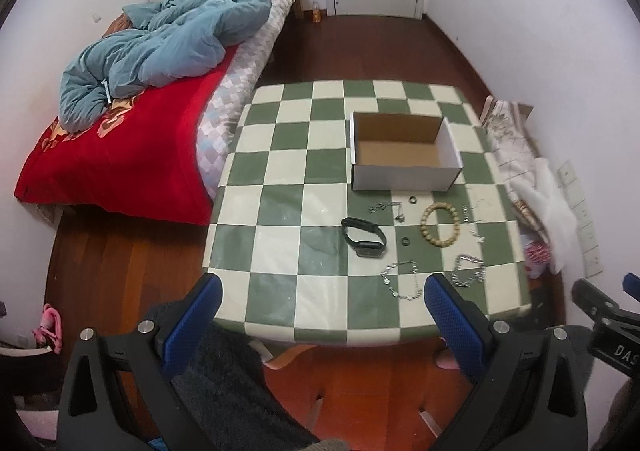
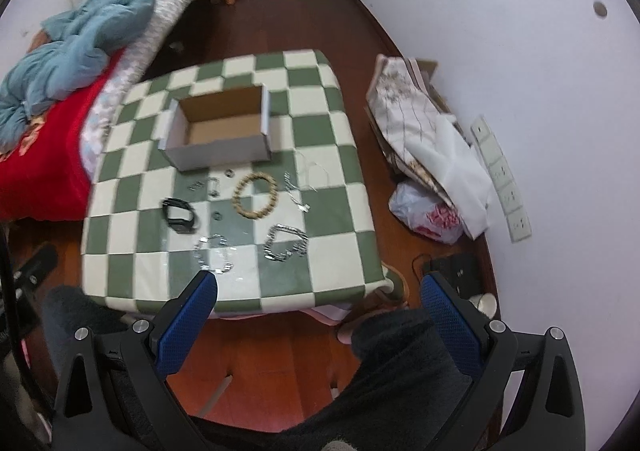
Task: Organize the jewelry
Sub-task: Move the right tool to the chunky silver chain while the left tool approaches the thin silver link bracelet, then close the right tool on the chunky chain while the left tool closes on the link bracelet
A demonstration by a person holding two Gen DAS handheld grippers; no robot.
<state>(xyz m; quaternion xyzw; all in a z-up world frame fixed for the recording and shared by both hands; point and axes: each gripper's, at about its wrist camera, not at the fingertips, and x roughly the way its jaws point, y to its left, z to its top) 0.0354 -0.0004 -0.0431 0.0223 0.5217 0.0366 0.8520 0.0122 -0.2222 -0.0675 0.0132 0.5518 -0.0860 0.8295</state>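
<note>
Two claws, left claw (image 1: 322,291) and right claw (image 2: 319,291), hang released short of the worktop (image 1: 280,171). Left to right before the empty box (image 1: 404,149): black watch (image 1: 364,238), silver chain (image 1: 402,279), bead bracelet (image 1: 439,220), link bracelet (image 1: 468,270). I'd take the watch first, pinching across its band. Small rings and thin chains blur; count uncertain.

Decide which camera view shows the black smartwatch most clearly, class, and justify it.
The left wrist view: the black smartwatch lies sharp there, its band loop and screen distinct on the checkered table. The right wrist view shows it smaller and motion-blurred.
</note>
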